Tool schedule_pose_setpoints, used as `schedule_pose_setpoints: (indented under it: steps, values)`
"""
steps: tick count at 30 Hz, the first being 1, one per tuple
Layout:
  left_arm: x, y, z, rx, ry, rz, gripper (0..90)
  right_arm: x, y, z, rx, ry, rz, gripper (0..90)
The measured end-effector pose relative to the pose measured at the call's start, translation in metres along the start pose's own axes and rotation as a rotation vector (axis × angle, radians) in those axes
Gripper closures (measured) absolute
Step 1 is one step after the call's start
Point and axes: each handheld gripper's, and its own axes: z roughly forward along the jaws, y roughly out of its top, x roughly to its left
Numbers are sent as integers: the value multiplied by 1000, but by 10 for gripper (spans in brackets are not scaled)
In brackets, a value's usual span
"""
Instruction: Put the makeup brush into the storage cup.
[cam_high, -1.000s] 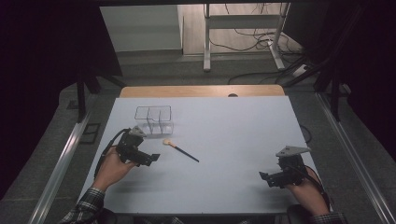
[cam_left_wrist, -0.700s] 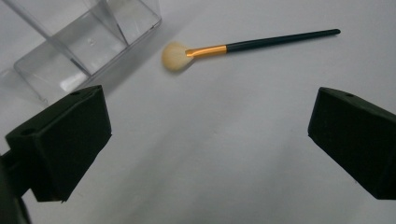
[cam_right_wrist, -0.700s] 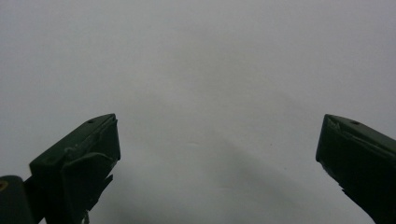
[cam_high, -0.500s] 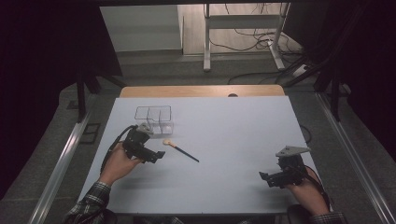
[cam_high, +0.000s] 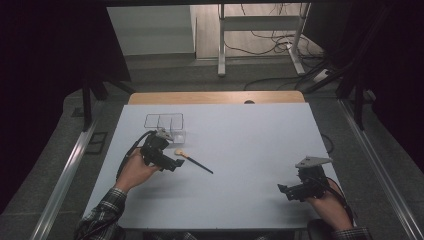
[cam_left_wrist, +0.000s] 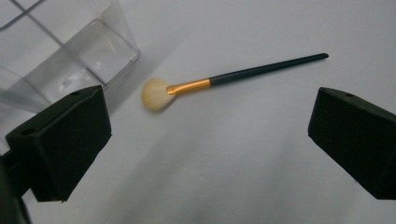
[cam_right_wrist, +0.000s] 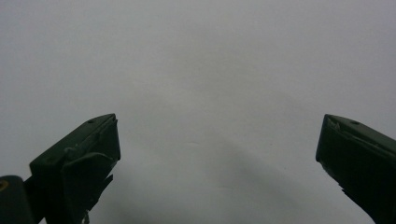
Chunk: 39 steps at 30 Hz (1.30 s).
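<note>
My left gripper (cam_left_wrist: 210, 140) hangs with jaws spread wide, empty, just short of the brush (cam_left_wrist: 219, 79). The brush lies flat on the table (cam_high: 250, 135), bristle end just beside the clear box (cam_left_wrist: 70, 51), handle pointing away from it. It looks light, thin and stiff in the handle, soft at the fan tip. I'd pinch the dark handle near the gold ferrule, not the bristles; it's so low it may roll or slip. My right gripper (cam_right_wrist: 215, 158) is wide too, empty, well apart over bare table.

Fan brush (cam_left_wrist: 215, 83) flat beside organizer (cam_left_wrist: 70, 51)
</note>
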Motion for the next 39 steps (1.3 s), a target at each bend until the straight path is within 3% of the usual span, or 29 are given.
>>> schedule_pose_setpoints:
  steps: [39]
  values:
    - [-9, 42, 39, 61, -61, 78, 2, -1, -1, 0, 6, 3, -5, 0]
